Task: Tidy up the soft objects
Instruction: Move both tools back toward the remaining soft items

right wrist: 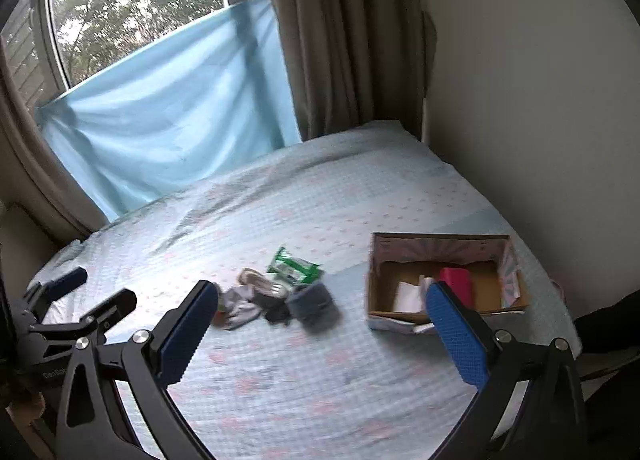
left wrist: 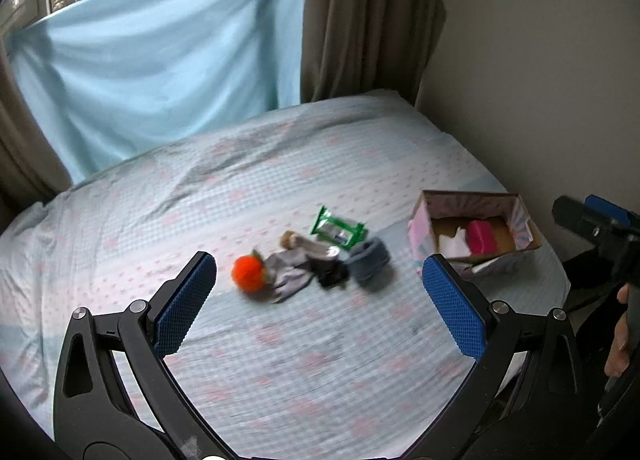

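Observation:
A small pile lies mid-bed: an orange plush ball [left wrist: 248,274], grey cloth [left wrist: 290,272], a black piece [left wrist: 330,274], a rolled blue-grey cloth [left wrist: 368,256], a tan item [left wrist: 290,239] and a green packet [left wrist: 338,228]. A patterned cardboard box [left wrist: 476,234] to the right holds a pink item [left wrist: 482,238] and white cloth [left wrist: 454,246]. My left gripper [left wrist: 320,272] is open and empty, above the bed short of the pile. My right gripper [right wrist: 322,306] is open and empty; the pile [right wrist: 276,296] and box [right wrist: 444,284] lie beyond it.
The bed [left wrist: 320,360] has a light blue checked sheet. A blue cloth [left wrist: 160,59] hangs over the window behind it, brown curtains [left wrist: 372,19] beside it, and a wall on the right. The left gripper's fingers [right wrist: 72,280] show at the right wrist view's left edge.

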`<action>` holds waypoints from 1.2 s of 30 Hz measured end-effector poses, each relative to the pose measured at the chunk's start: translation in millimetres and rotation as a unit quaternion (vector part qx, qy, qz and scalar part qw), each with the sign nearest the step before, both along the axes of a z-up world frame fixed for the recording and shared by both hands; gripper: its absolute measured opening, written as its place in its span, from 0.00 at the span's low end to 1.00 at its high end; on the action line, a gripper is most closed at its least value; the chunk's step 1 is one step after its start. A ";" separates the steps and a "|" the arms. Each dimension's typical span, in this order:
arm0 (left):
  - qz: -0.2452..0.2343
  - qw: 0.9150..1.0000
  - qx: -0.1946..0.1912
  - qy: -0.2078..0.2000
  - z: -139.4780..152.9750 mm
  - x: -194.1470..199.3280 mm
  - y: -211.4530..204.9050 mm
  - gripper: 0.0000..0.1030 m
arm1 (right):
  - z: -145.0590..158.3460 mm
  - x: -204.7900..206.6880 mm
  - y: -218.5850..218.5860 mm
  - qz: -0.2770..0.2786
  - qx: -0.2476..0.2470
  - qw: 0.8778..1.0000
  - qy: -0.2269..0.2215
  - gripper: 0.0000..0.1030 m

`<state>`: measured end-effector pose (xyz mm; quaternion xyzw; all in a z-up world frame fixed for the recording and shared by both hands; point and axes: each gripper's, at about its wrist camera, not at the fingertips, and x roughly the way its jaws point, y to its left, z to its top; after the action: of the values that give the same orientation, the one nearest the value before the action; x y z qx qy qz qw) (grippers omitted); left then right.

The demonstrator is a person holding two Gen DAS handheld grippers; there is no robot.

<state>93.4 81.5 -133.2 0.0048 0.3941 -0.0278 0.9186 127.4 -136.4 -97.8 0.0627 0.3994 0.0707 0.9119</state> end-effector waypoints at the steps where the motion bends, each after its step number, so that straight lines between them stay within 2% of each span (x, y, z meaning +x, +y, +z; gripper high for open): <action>1: -0.001 1.000 -0.003 0.001 -3.1 -3.3 11.5 1.00 | -1.1 -2.9 6.9 -0.001 0.003 1.000 -0.001 1.00; 9: -0.008 1.000 -0.016 0.023 -33.7 -8.4 71.3 1.00 | -18.9 -7.4 55.3 -0.003 0.016 1.000 0.008 1.00; 11: -0.008 0.999 -0.018 0.029 -43.5 -3.3 82.0 1.00 | -28.7 -3.3 64.8 -0.004 0.023 1.000 0.016 1.00; 15: -0.009 0.999 -0.018 0.043 -68.7 13.0 99.5 1.00 | -54.2 9.1 87.2 0.002 -0.005 0.999 0.032 1.00; 19: -0.007 0.997 -0.019 0.068 -99.9 36.2 118.4 0.99 | -80.8 20.1 104.0 0.021 0.003 0.999 0.037 1.00; 23: -0.006 0.996 -0.025 0.090 -127.8 62.4 131.8 0.99 | -115.2 32.3 129.5 0.046 -0.024 0.998 0.042 1.00; 27: -0.012 0.995 -0.013 0.103 -157.5 89.0 139.4 0.99 | -151.1 44.7 150.4 0.085 -0.043 0.995 0.044 1.00; 36: -0.067 0.988 0.000 0.138 -236.1 149.0 134.7 0.98 | -249.2 80.5 190.2 0.144 -0.077 0.985 0.062 1.00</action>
<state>242.4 216.2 -369.3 0.0269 0.5158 -0.0895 0.8516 207.9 53.8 -347.0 -0.0621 0.4647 0.1663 0.8675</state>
